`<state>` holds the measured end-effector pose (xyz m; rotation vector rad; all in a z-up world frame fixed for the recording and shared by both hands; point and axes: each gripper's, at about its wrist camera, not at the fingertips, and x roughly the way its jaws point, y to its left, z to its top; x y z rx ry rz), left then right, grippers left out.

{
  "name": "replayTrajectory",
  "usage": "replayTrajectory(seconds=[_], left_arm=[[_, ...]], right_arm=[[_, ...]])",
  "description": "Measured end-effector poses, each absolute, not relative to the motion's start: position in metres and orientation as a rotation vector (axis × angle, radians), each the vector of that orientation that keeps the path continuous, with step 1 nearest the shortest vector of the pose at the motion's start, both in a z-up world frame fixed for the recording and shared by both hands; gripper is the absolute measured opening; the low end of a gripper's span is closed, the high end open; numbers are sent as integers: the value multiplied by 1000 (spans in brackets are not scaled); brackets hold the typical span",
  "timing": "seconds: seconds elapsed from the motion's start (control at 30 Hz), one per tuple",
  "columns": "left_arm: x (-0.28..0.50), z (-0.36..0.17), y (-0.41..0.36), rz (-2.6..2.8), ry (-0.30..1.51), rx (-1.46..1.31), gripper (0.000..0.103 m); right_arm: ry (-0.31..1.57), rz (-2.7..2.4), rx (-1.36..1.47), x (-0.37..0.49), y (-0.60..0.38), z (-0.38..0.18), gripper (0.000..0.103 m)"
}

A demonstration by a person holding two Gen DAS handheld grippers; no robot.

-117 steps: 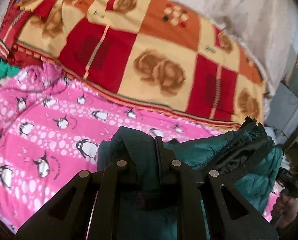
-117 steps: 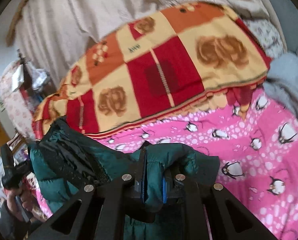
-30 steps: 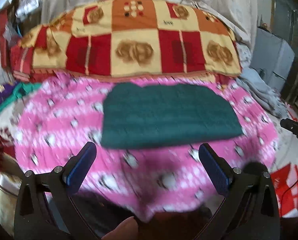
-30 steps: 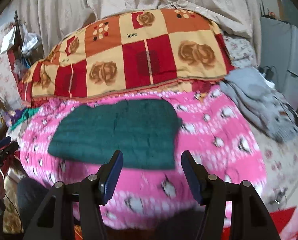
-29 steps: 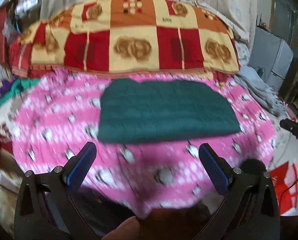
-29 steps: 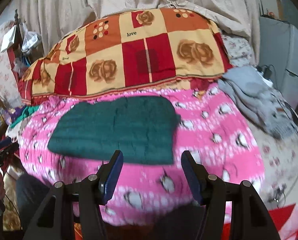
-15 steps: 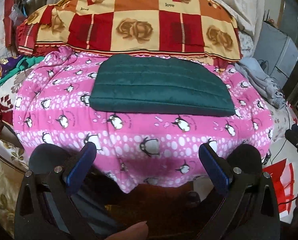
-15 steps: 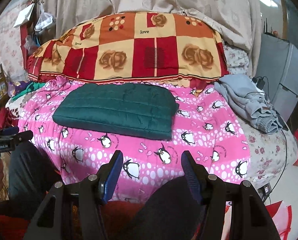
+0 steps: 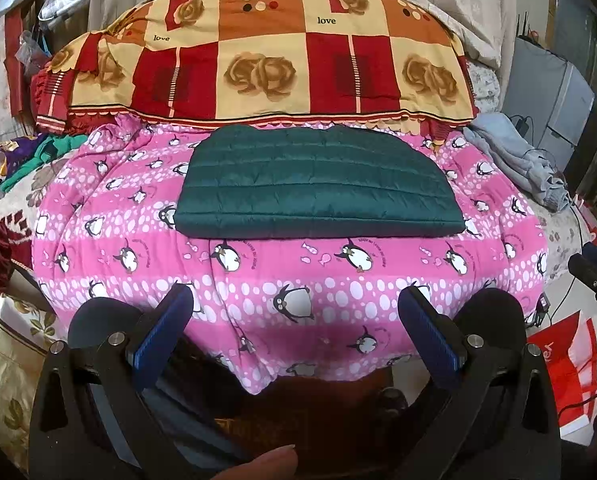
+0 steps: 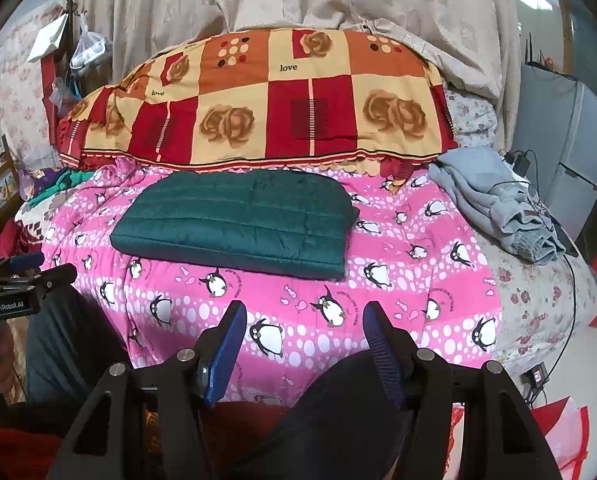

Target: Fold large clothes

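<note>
- The green jacket (image 9: 318, 184) lies folded flat on the pink penguin blanket (image 9: 290, 280), just in front of the big checked quilt (image 9: 266, 60).
- The left gripper (image 9: 294, 328) and the right gripper (image 10: 302, 340) both stand wide open and hold nothing, well apart from the jacket.
- The folding looks finished to me; the next move is maybe only to press the edges or bring another garment.
- The near edge of the jacket is straight, with free blanket before it. A grey garment (image 10: 498, 200) lies well to the right.
</note>
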<state>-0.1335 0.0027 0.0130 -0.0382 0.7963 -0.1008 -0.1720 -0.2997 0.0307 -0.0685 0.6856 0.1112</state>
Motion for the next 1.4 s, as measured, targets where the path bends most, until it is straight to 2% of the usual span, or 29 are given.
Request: replayTrajectory(seconds=[0.6,1.07,1.4], left_arm=[[-132,18,4,-85,771,-27,103],[-126,-9,14,-120,841,-69,103],[-122,-18,11,-136,871,-63,103]], right_arm=[[680,149,-60,-170,-300,32,58],[809,116,-93,-133,-286,-14,58],[815,130,-107,-130,-274,-19,58]])
